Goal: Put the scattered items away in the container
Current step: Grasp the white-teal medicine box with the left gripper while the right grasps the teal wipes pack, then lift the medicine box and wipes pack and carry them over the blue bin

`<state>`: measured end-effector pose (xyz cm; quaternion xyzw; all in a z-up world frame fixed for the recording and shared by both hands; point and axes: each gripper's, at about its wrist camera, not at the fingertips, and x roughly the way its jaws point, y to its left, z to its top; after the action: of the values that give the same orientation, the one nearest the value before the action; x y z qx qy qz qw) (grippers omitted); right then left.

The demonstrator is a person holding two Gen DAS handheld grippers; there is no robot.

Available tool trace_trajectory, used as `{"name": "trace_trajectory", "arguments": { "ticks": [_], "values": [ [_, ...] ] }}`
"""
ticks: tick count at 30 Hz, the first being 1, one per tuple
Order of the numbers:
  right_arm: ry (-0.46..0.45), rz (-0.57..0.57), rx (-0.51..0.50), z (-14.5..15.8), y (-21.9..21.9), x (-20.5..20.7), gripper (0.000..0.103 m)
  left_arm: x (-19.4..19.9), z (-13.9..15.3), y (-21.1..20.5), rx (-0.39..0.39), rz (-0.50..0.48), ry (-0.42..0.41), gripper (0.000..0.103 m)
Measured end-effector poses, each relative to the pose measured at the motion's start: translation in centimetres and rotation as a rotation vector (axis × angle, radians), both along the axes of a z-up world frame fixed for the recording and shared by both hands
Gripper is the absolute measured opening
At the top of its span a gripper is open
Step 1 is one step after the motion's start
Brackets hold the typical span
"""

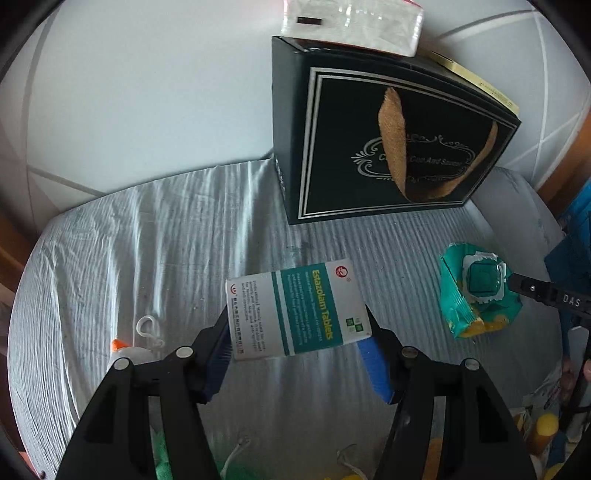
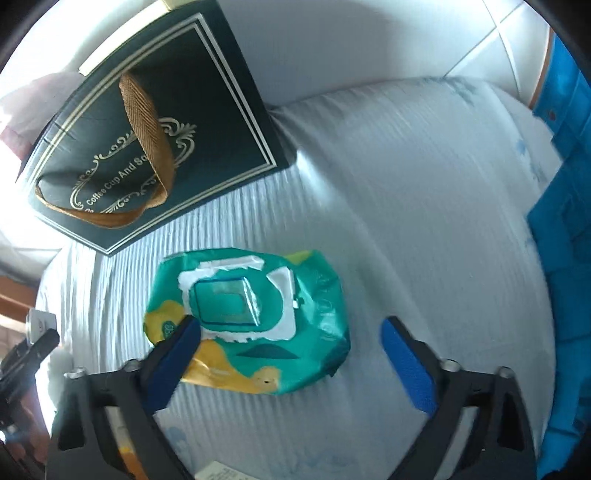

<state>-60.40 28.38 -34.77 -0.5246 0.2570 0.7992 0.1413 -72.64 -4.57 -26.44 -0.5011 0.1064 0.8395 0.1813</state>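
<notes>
My left gripper is shut on a white and teal tablet box, held above the grey ribbed cloth. A teal and yellow wet-wipe pack lies on the cloth; it also shows in the left wrist view. My right gripper is open around the pack, with its left blue pad over the pack's yellow edge. The right pad stands apart from the pack.
A dark gift box with a brown ribbon handle stands at the back, a tissue pack on top. A small white bottle with an orange tip lies at left. A blue container is at right.
</notes>
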Motion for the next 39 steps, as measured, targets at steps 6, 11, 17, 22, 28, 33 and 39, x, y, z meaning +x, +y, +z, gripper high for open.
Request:
{"name": "trace_trajectory", "arguments": {
  "ticks": [6, 11, 17, 22, 28, 33, 39],
  "values": [
    [-0.016, 0.043, -0.015, -3.0, -1.5, -1.1, 0.094, 0.6, -0.2, -0.2, -0.012, -0.026, -0.002, 0.062],
    [-0.049, 0.039, 0.025, -3.0, -2.5, -1.7, 0.097, 1.3, 0.5, -0.6, -0.007, -0.027, 0.001, 0.061],
    [-0.08, 0.06, 0.005, -1.8, -2.4, -0.8, 0.034, 2.4, 2.1, -1.1, 0.002, -0.03, 0.013, 0.062],
    [0.019, 0.133, 0.069, 2.1, -4.5, 0.4, 0.023, 3.8, 4.6, -1.3, 0.009, -0.032, 0.053, 0.062],
    [0.142, 0.211, 0.211, 8.9, -8.3, 2.4, 0.021, 6.8, 8.8, -2.0, 0.027, -0.032, 0.117, 0.062],
    [0.243, 0.251, 0.339, 14.9, -11.5, 6.2, 0.021, 10.6, 12.4, -3.0, 0.034, -0.043, 0.174, 0.062],
    [0.34, 0.264, 0.418, 23.0, -14.2, 10.6, 0.021, 15.5, 16.3, -3.7, 0.043, -0.053, 0.233, 0.062]
  ]
}}
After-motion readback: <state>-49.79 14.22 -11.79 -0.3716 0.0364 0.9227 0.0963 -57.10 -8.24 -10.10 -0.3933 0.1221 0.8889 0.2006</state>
